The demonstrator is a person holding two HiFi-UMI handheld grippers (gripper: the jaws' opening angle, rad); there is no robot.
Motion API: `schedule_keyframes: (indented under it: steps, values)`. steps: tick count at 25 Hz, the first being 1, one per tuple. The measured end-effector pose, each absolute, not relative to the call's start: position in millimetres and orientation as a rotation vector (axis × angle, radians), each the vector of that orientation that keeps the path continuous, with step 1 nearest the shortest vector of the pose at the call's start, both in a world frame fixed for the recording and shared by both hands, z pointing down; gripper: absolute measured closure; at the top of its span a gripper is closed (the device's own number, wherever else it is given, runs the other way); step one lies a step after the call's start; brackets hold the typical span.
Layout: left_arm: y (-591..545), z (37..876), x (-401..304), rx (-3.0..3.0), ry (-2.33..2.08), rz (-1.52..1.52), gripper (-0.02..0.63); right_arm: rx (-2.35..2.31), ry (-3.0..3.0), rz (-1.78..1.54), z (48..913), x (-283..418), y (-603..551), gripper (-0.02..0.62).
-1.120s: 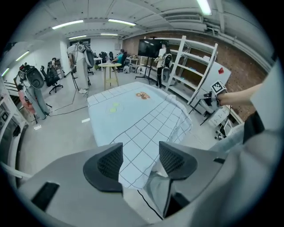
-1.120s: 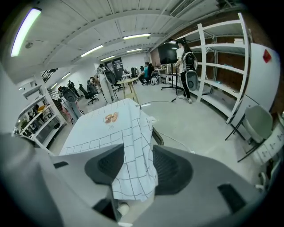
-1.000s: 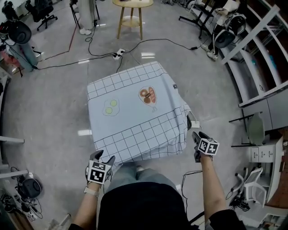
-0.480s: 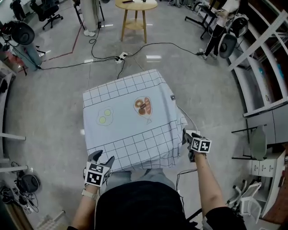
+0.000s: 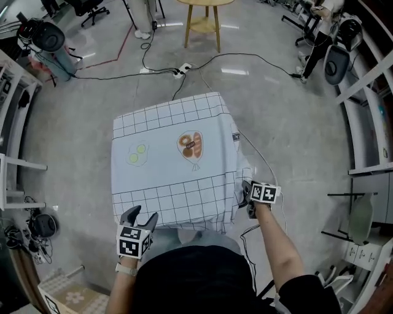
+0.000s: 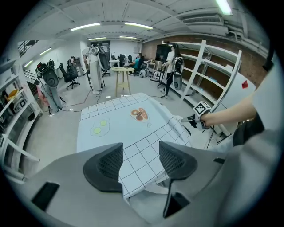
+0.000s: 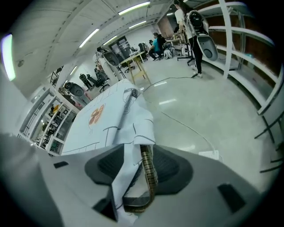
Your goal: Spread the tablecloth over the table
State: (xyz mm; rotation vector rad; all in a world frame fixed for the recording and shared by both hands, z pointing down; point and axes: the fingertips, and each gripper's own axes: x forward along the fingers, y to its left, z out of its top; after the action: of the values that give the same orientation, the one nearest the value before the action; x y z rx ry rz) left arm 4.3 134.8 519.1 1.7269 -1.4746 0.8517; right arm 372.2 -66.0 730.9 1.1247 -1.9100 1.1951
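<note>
My left tool stands wide and pinches nothing. The near hem of the pale blue tablecloth with dark grid borders shows just beyond the gap between its jaws. The cloth hides the counter completely and hangs over every edge I can see, with its two food prints facing up. Behind it a white power strip lies on the grey floor, and a round wooden stool stands further back. My right tool is clamped on the cloth's near right corner, with the fabric bunched between its pads beside a brown braided strip. A thin white cord curves along the floor past that corner. White metal shelving lines the far right.

Since a second ago my right tool has come in close against the corner, and the flap that bulged there now hangs tighter.

Bare floor lies open on the left. My legs stand right at the near hem.
</note>
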Motion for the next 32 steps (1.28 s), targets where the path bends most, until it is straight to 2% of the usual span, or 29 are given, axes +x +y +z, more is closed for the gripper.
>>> schedule_keyframes:
  steps: [4,6,8,9,12,19,25,32]
  values:
    - [142.6,519.4,28.7,1.681,-1.478,0.874,0.344,1.069,-1.913,1.181,743.7,362.7,-71.2,0.411]
    - [145.3,520.9,37.1,1.666,-1.468,0.895,0.344,1.052,-1.929,1.161,745.4,359.9,-70.7,0.479]
    - [146.1,526.0,39.5,1.66,-1.456,0.909,0.344,1.031,-1.969,1.134,744.3,352.6,-67.3,0.574]
    - [145.9,528.7,38.0,1.663,-1.448,0.915,0.344,1.025,-1.983,1.11,742.5,347.8,-64.7,0.581]
    - [142.0,532.0,36.3,1.689,-1.424,0.936,0.344,1.043,-1.984,1.062,735.8,346.8,-56.1,0.583]
    - [115.8,534.4,80.0,1.762,-1.337,0.997,0.344,1.182,-1.971,1.042,730.4,430.2,-66.6,0.583]
    - [92.0,534.8,95.2,1.808,-1.29,1.02,0.344,1.177,-1.947,0.93,721.5,454.1,-85.6,0.583]
    - [89.3,534.6,94.1,1.813,-1.276,1.027,0.344,1.234,-1.922,1.114,729.4,463.3,-84.6,0.557]
